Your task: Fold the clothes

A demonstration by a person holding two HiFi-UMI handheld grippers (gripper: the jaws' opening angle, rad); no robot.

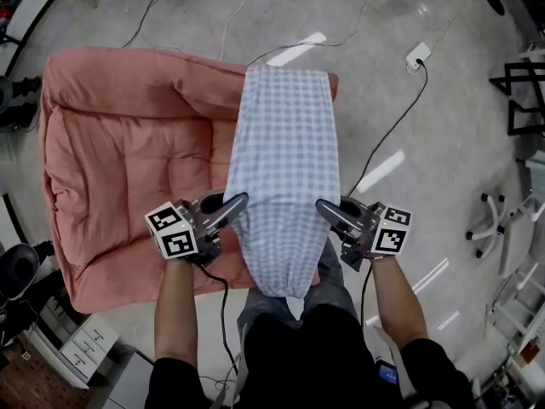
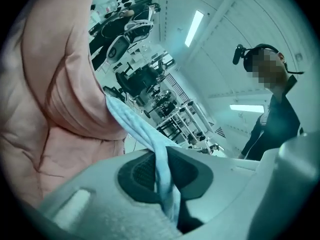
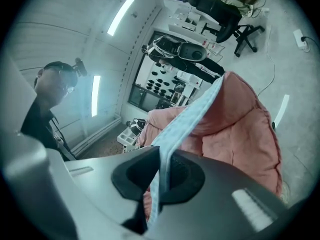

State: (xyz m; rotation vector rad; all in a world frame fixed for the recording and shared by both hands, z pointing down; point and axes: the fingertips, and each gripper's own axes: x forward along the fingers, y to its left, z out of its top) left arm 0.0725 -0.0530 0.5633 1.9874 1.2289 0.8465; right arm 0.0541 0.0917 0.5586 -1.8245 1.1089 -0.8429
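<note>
Left gripper (image 2: 163,180) jaws clamped on the edge of the pale blue cloth (image 2: 132,121). Cloth runs up-left alongside pink cushion (image 2: 50,99). Person (image 2: 275,121) at right.

I'm working in what looks like a lab or workshop: bare grey concrete floor (image 1: 460,143), loose black cables (image 1: 392,135) and a white power strip (image 1: 417,55). Around it I see black swivel office chairs (image 3: 220,9), metal racks crowded with equipment (image 2: 175,115) and long ceiling strip lights (image 2: 194,28).

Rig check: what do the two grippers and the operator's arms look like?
Left gripper and right gripper: grey bodies, black textured pads, each with a white cube of black square markers and a black cable. Black short sleeves, forearms bare.
</note>
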